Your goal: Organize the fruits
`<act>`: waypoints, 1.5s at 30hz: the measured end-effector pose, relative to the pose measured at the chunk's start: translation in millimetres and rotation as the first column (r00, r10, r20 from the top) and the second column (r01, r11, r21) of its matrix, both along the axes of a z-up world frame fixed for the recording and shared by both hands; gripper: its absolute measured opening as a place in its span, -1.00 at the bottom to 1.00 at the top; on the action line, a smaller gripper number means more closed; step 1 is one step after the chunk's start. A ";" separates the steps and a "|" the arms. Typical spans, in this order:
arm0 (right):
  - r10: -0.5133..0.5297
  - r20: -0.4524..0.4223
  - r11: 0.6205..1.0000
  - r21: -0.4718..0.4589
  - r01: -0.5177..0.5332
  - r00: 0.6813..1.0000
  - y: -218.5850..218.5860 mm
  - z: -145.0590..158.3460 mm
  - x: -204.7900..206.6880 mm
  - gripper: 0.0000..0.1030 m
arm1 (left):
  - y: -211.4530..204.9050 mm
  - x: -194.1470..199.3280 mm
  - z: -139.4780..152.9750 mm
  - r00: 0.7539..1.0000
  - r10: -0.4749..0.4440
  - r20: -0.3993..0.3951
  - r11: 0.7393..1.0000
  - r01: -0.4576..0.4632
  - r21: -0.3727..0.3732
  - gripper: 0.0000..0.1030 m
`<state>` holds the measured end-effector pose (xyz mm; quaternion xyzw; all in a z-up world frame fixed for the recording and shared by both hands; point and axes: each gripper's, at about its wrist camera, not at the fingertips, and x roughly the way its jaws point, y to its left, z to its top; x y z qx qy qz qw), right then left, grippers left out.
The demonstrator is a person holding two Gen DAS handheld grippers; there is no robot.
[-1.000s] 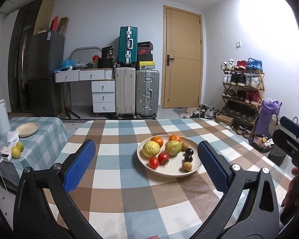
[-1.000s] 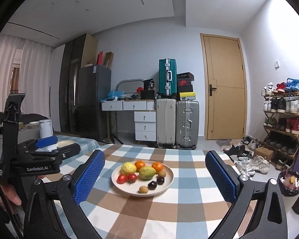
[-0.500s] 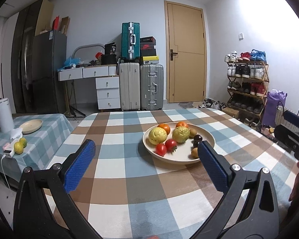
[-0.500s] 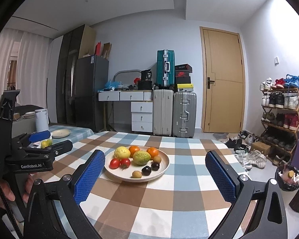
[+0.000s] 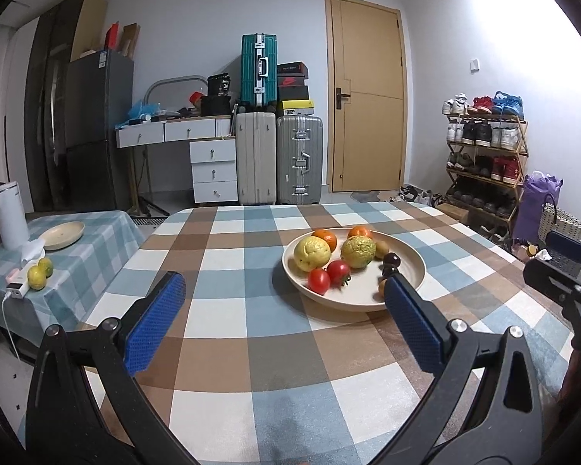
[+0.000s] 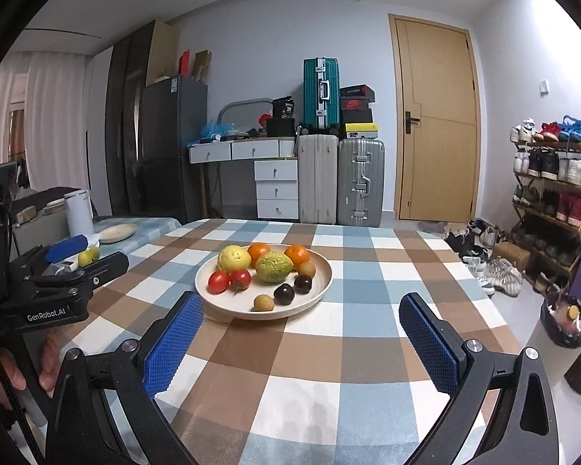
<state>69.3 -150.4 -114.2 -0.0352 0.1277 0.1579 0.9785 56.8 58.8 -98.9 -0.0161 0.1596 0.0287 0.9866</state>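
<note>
A beige plate [image 6: 321,271] [image 5: 414,259] of fruit sits on the checked table: a yellow citrus [image 6: 234,257], two oranges [image 6: 258,251], a green bumpy fruit [image 6: 274,266], two tomatoes [image 6: 228,281], two dark plums [image 6: 284,293] and small brown fruits [image 6: 262,303]. My left gripper [image 5: 284,321] stands open above the cloth, its right pad in front of the plate's near rim. My right gripper [image 6: 302,343] is open and empty, just short of the plate. A second beige plate [image 5: 62,234] lies empty on the side table.
The side table at the left carries a white canister [image 5: 9,215], two green-yellow fruits [image 5: 40,273] and a charger with cable [image 5: 13,290]. Suitcases [image 5: 279,155], drawers and a door stand behind; a shoe rack [image 5: 484,162] and bags fill the right.
Both grippers have come closer to the plate and lower over the table; the plate looks bigger in both views. Both stay open.
</note>
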 end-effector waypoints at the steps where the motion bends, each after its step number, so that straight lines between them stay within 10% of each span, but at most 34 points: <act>1: 0.000 0.009 1.000 -0.004 0.000 1.000 0.7 -0.3 -1.6 1.00 | -0.4 0.0 -0.1 1.000 -0.001 0.001 1.000 0.001 0.000 0.99; 45: 0.003 0.008 1.000 -0.012 -0.003 1.000 3.0 -2.6 -1.0 1.00 | -0.3 -5.6 2.2 1.000 -0.003 0.012 1.000 0.003 0.001 0.99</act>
